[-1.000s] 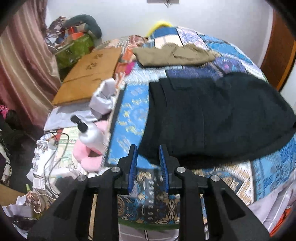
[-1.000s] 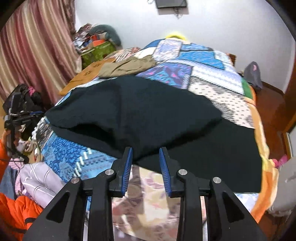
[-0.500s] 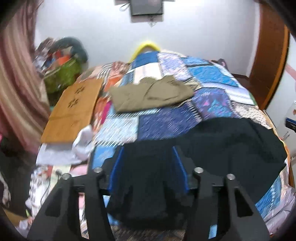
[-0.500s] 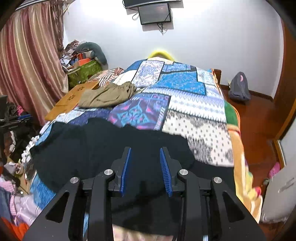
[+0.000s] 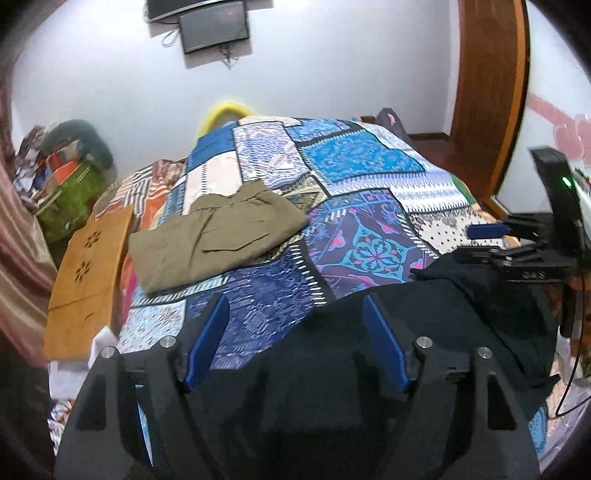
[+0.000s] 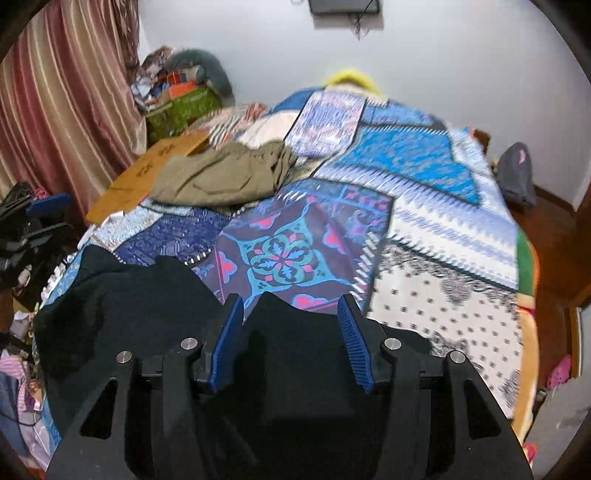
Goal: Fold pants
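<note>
White walls are closing off the top of both frames, and below them a patchwork quilt (image 5: 354, 206) is covering the bed. At the bottom centre of the left wrist view, the left tongs (image 5: 295, 339) are hanging with their blue pads (image 5: 207, 339) spread wide and opening, pressing on nothing; the folded edge of the black pants (image 5: 369, 350) is lying beneath and between them on the quilt. At the bottom centre of the right wrist view, the right tongs (image 6: 291, 332) are likewise opening, pads apart, with a hump of the black pants (image 6: 147, 306) sitting between them but not being squeezed. The black cloth is spreading across the lower part of both frames, bunching toward the lower left of the right view. Farther up, left of centre, folded olive pants (image 5: 218, 236) are resting on the quilt. Beside them at the left edge, a brown board (image 5: 88, 273) is lying. At the right edge of the left view, the right tongs are showing side-on (image 5: 517, 240), just above the black cloth. A dark wall screen (image 5: 214, 26) is hanging at the top of that frame.
</note>
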Available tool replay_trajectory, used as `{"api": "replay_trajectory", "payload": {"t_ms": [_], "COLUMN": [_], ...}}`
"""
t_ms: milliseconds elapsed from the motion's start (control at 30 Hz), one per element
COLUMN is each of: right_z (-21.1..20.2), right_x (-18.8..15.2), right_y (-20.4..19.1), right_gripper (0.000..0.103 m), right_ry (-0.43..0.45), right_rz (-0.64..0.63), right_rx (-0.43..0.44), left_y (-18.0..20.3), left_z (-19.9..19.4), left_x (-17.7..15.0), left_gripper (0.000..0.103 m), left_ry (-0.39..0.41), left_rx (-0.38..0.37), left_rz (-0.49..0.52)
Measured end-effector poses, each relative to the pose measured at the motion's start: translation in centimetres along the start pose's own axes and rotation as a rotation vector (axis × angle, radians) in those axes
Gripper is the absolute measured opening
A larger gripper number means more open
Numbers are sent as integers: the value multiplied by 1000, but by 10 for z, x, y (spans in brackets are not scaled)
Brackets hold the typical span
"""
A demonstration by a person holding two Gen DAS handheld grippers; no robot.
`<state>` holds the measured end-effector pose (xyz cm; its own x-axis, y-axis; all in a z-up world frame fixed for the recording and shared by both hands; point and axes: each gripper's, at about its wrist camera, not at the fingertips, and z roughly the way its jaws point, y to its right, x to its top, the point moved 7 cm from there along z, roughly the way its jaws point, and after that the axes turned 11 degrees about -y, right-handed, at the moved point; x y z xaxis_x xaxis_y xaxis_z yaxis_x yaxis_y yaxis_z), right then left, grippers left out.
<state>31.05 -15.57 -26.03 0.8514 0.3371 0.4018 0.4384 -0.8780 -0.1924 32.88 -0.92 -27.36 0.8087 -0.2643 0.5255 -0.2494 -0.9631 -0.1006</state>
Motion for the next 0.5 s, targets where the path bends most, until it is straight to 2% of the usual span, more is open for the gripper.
{"api": "replay_trajectory", "payload": {"t_ms": [133,267,400,433,500], "right_z": [28,56,62,61,61], "right_x": [5,-4,-8,-8,-9], "right_y": [-1,-8,-7,-7,-6], "right_gripper": [49,49,48,41,34], "right_ry": [-119,-242,-248,-247,-242], "right_rz": [-24,-69,-60,-53,-46], "right_rx": [5,-2,27,50,61], "left_y": [11,12,11,11,11], "left_z": [20,34,46,48,50], "left_x": [-3,-9,-15,-16,-18], "left_gripper": [74,74,74,74,74], "left_ry": [-25,-51,-75,-79,-84], "left_rx": [-22,-39,-32,-33,-35], "left_rz": [26,13,7,6,2]}}
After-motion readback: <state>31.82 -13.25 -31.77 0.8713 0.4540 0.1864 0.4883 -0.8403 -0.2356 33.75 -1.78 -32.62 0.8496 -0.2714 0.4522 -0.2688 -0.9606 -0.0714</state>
